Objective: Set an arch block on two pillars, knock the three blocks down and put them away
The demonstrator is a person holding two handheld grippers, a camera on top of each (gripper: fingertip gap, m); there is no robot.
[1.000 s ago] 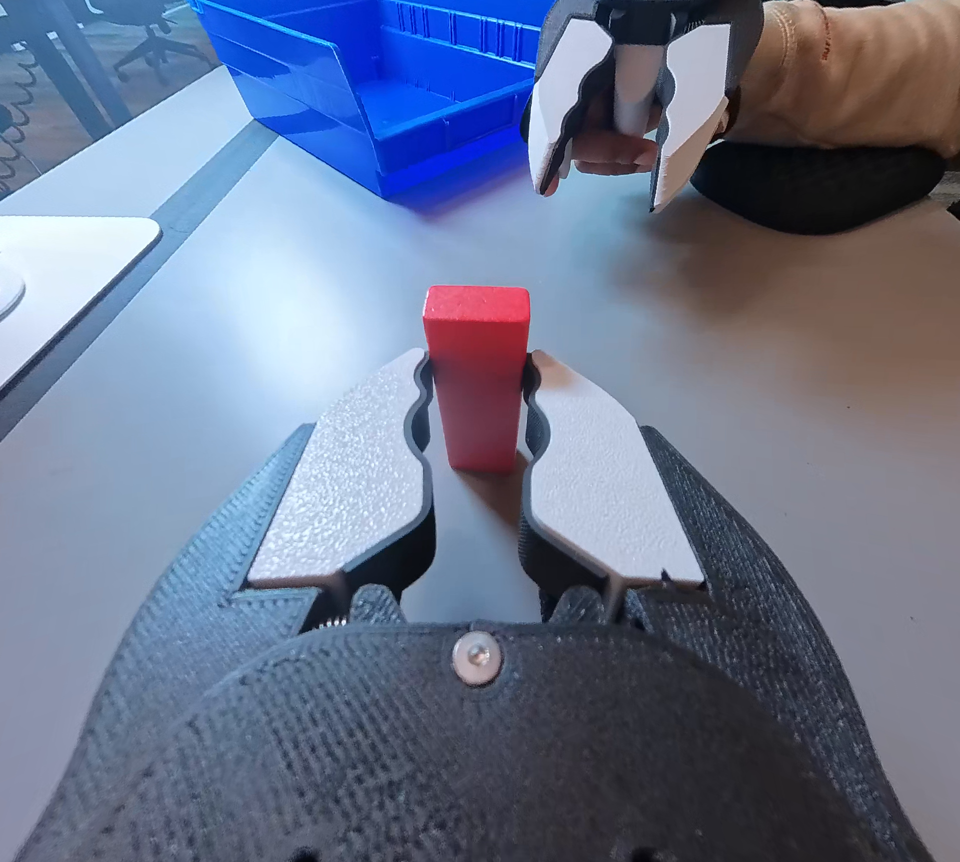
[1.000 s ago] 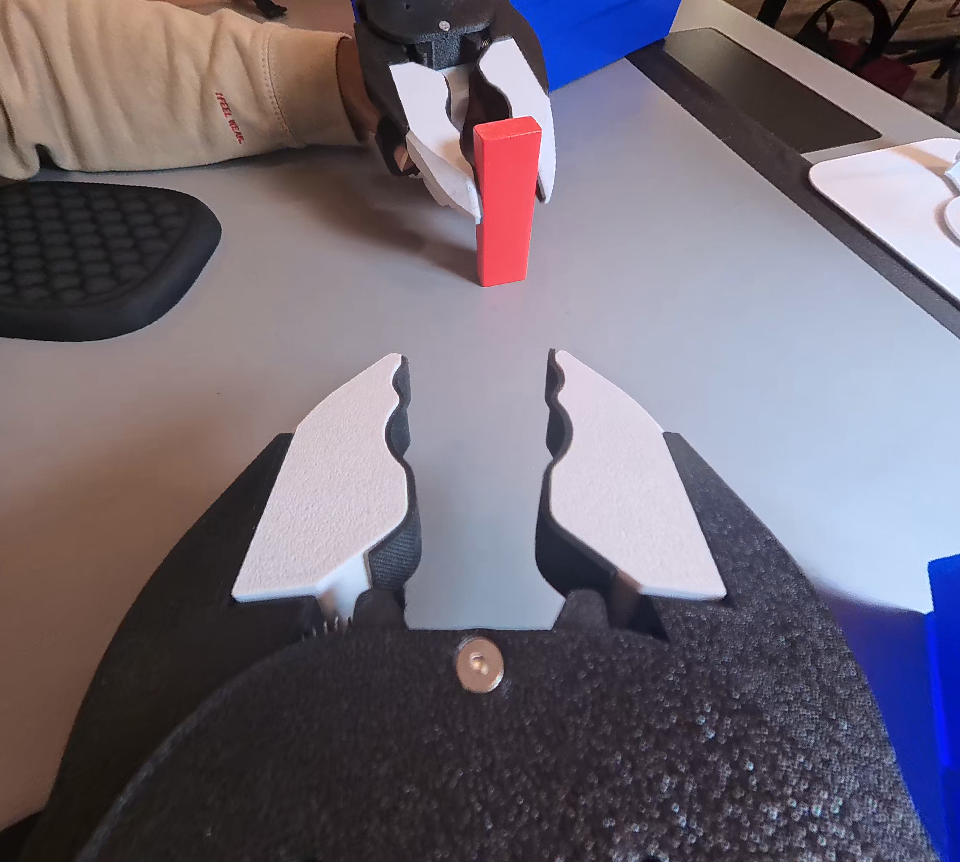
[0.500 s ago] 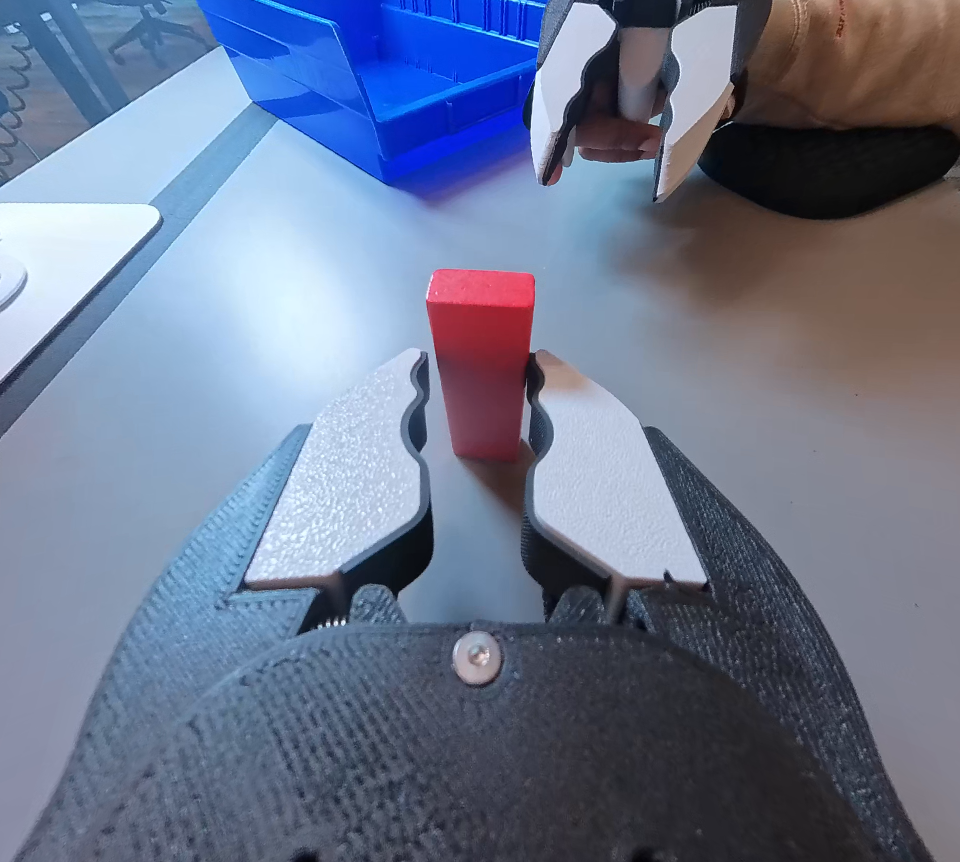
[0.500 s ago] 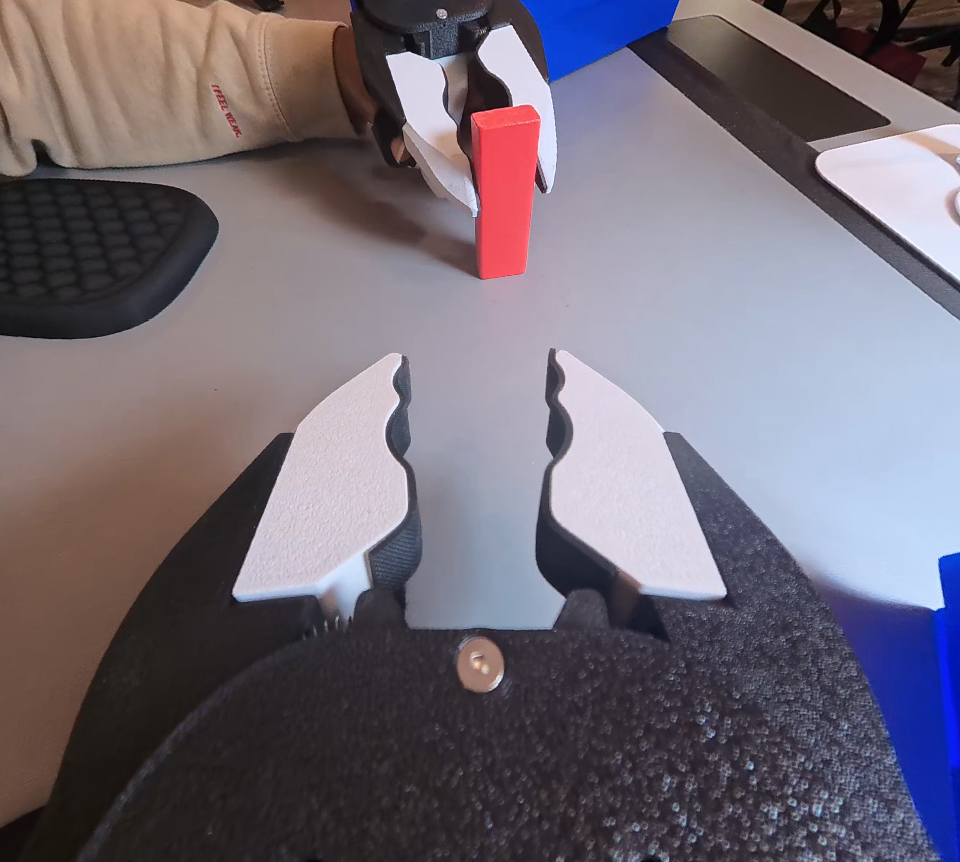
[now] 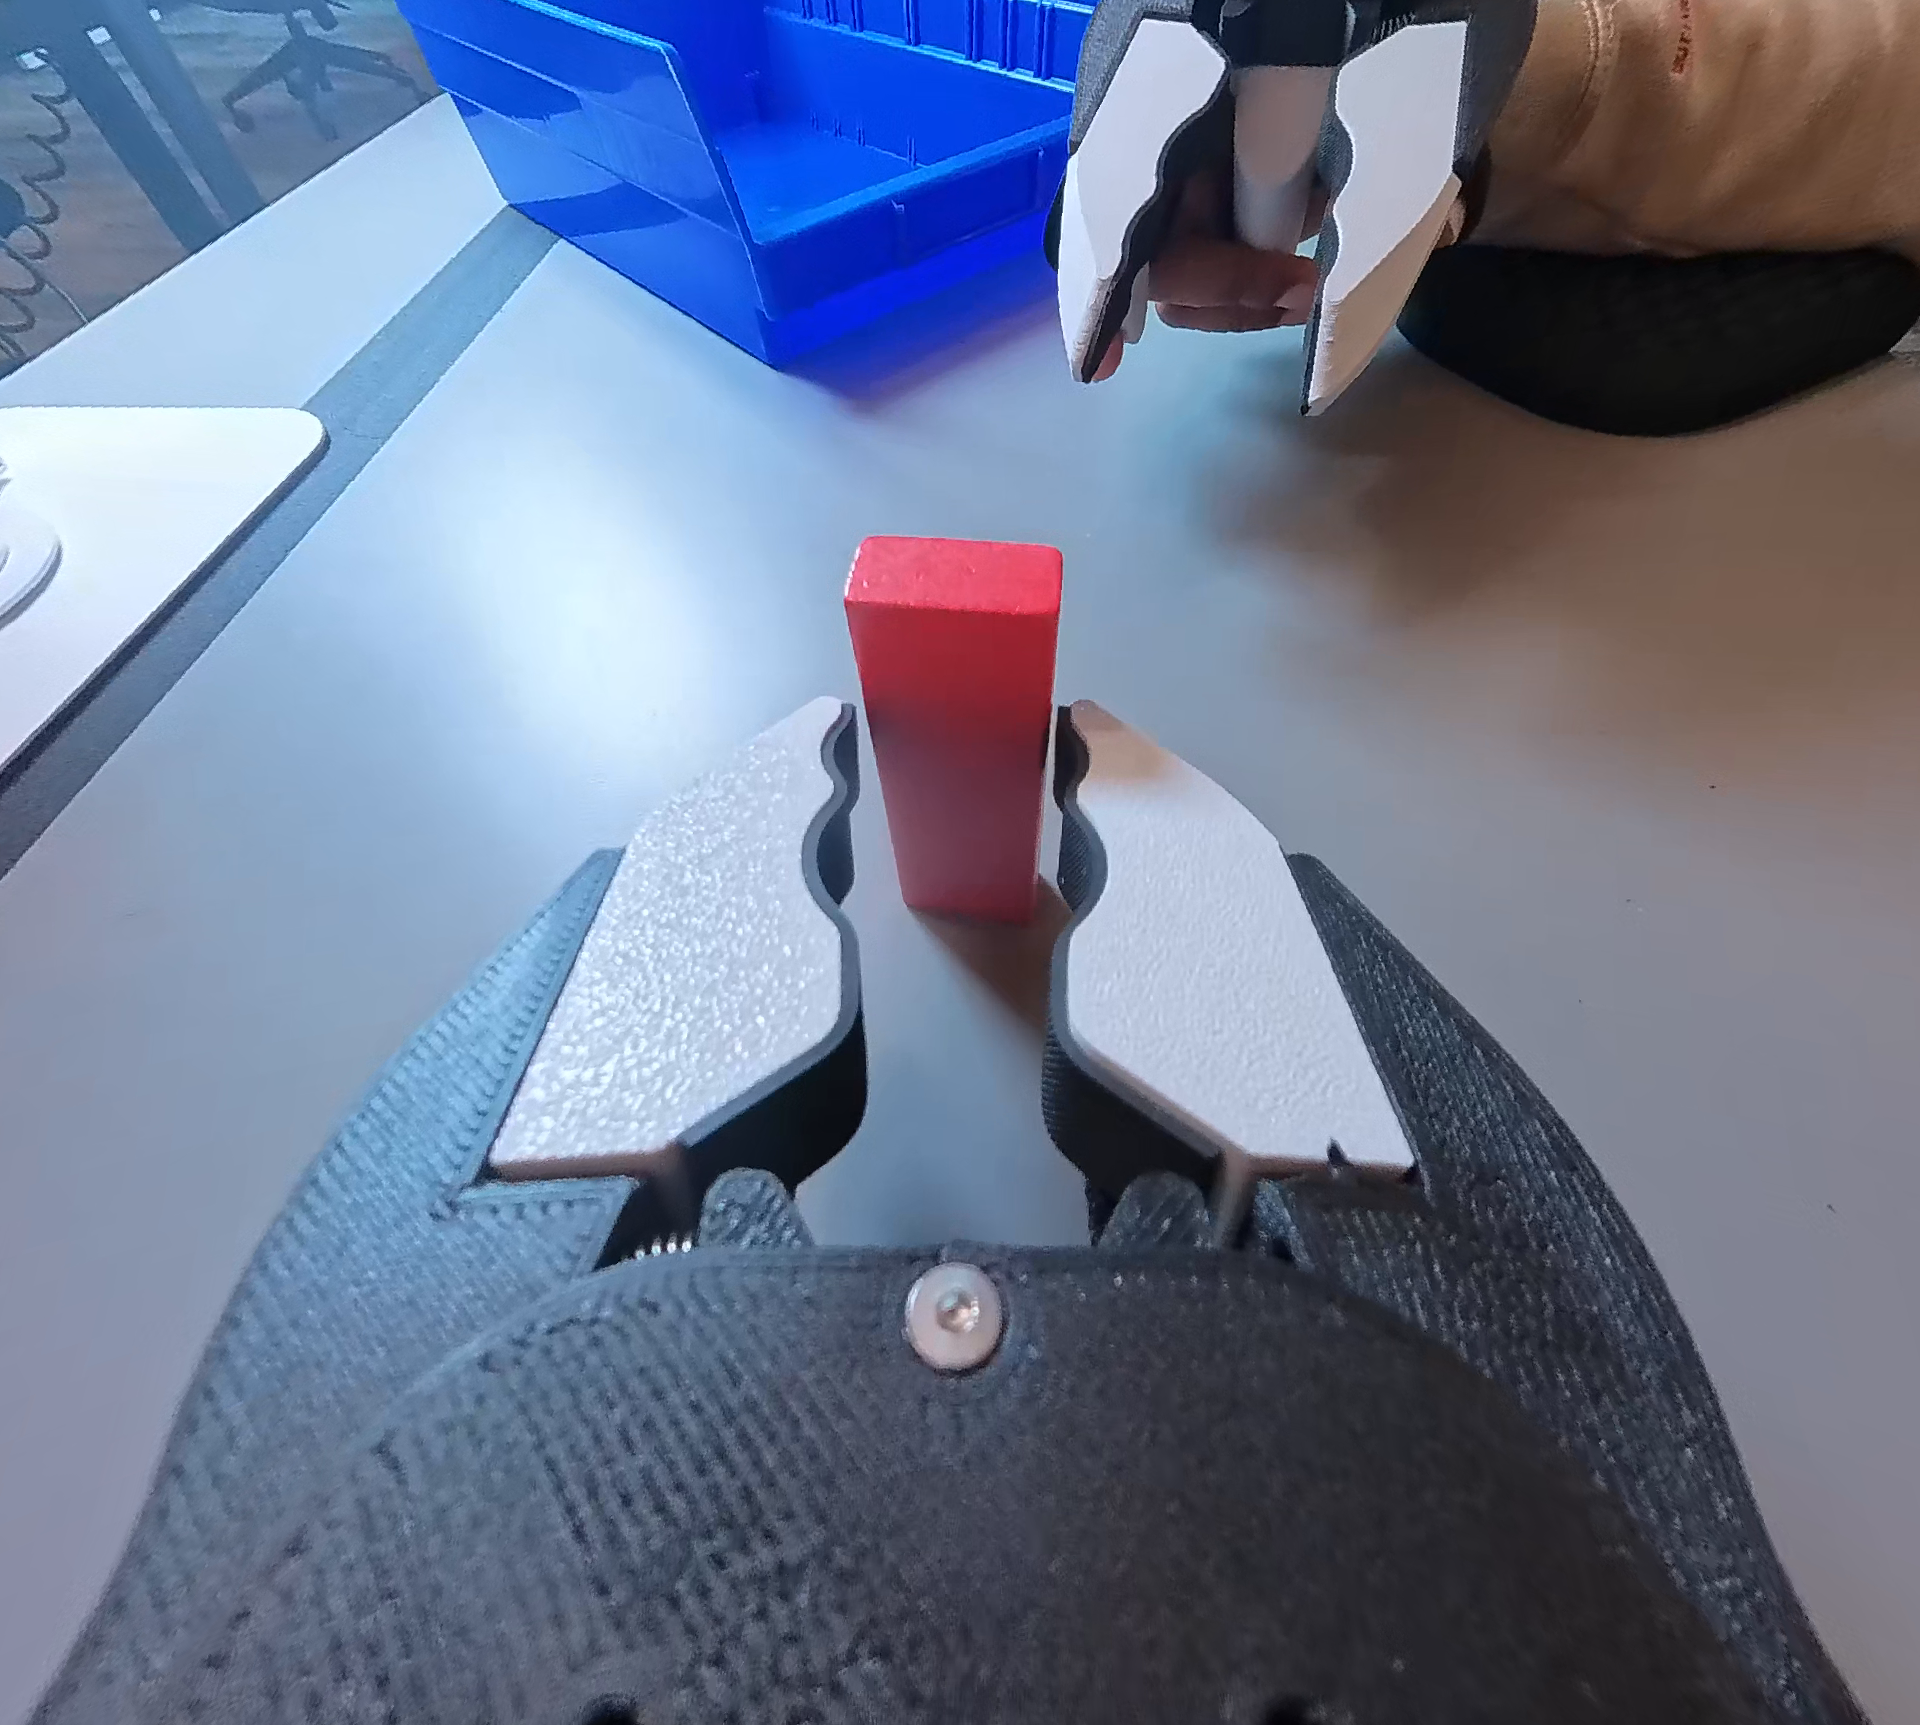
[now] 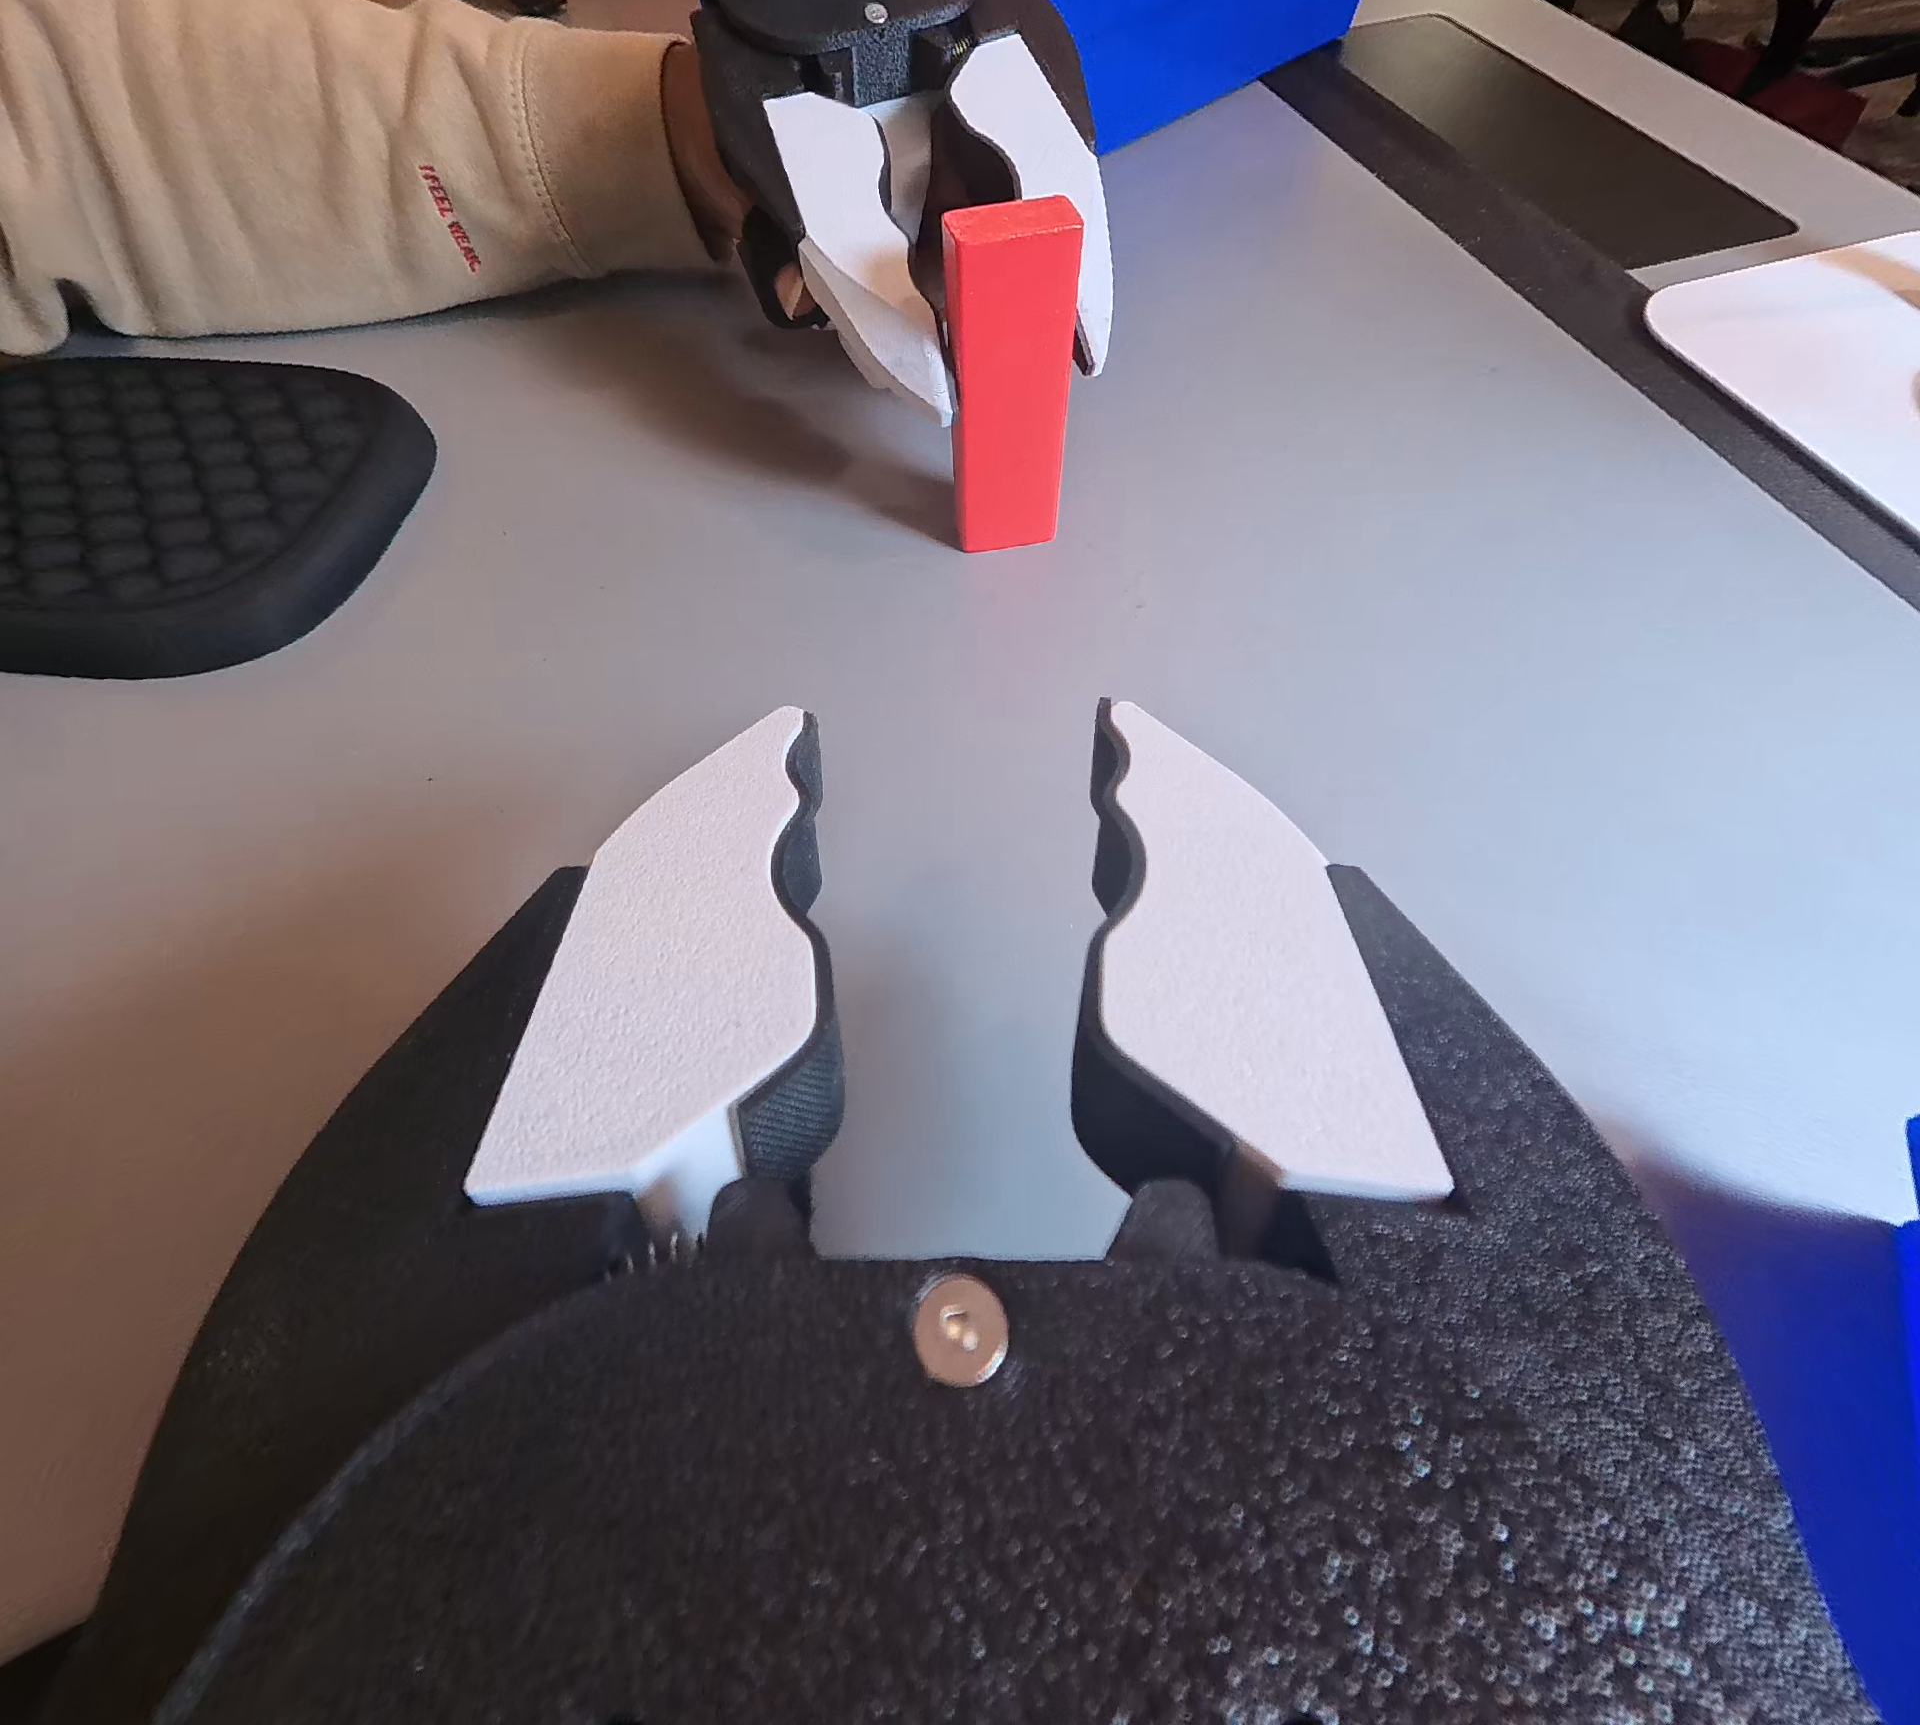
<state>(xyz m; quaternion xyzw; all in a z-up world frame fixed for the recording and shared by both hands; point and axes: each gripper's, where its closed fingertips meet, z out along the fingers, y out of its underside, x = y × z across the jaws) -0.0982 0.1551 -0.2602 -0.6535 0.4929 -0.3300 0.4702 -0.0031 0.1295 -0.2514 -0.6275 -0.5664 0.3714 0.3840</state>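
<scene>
Blue bin (image 5: 665, 117) far left on grey surface (image 5: 416, 740). Centre: red pillar block (image 5: 951, 740) upright on surface between left tongs (image 5: 954, 730), fingers flanking it, slight gap on left side, contact on right unclear. Cannot tell if clamped or just released. Risk: block tips if tongs drag a side while withdrawing. Right tongs (image 6: 956, 719) apart, empty, level, pointed at block, well apart from it; sleeved forearm low near black pad (image 5: 1683, 345).

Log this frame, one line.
left gripper: fingers flank upright red block, release unclear | right gripper: open, empty | bin: empty
</scene>
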